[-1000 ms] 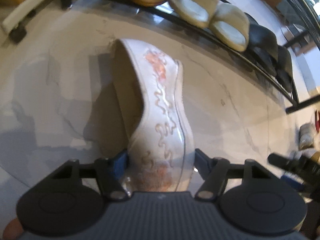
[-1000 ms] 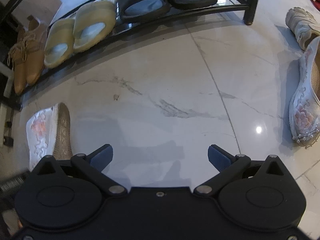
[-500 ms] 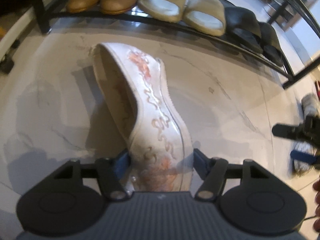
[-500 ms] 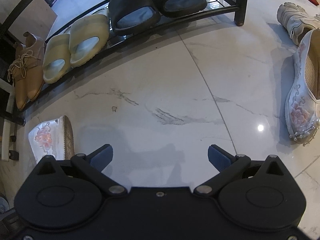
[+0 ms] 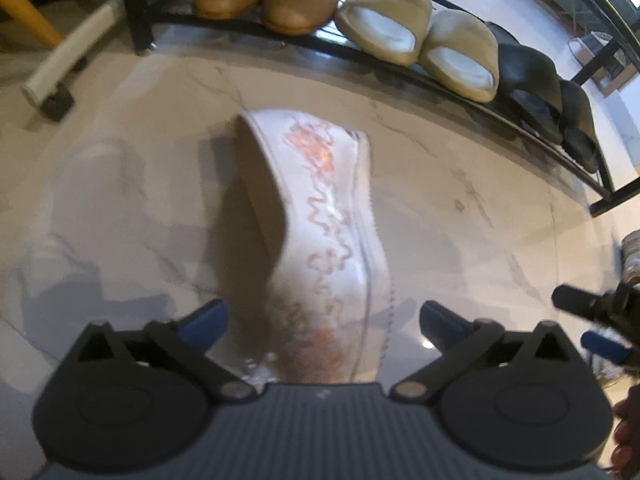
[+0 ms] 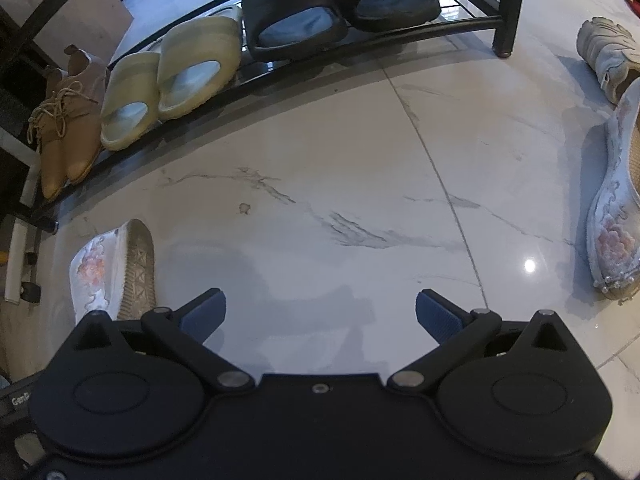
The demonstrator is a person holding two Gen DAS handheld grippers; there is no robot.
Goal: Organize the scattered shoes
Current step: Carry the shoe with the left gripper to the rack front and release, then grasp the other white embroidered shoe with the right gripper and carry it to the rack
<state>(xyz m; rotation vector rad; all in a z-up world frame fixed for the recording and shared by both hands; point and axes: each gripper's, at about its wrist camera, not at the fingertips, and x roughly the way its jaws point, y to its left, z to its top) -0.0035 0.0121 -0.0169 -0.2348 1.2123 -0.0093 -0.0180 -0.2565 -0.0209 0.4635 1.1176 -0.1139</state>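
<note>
Glossy marble floor (image 6: 360, 152); embroidered cloth shoe (image 5: 320, 216); black metal rack (image 6: 360, 40).

White marble floor (image 6: 360, 168), embroidered shoe (image 5: 320, 216) lying on its side near the shoe rack (image 6: 320, 54), its mate (image 6: 612, 216) and a grey sneaker (image 6: 608, 56) beyond the rack's right end, rack shelf carrying tan lace-ups (image 6: 64, 120), beige slides (image 6: 176, 76), black slides (image 6: 332, 4)

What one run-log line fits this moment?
left gripper: just opened, embroidered shoe released on its side | right gripper: open, empty | matching shoe: on floor
</note>
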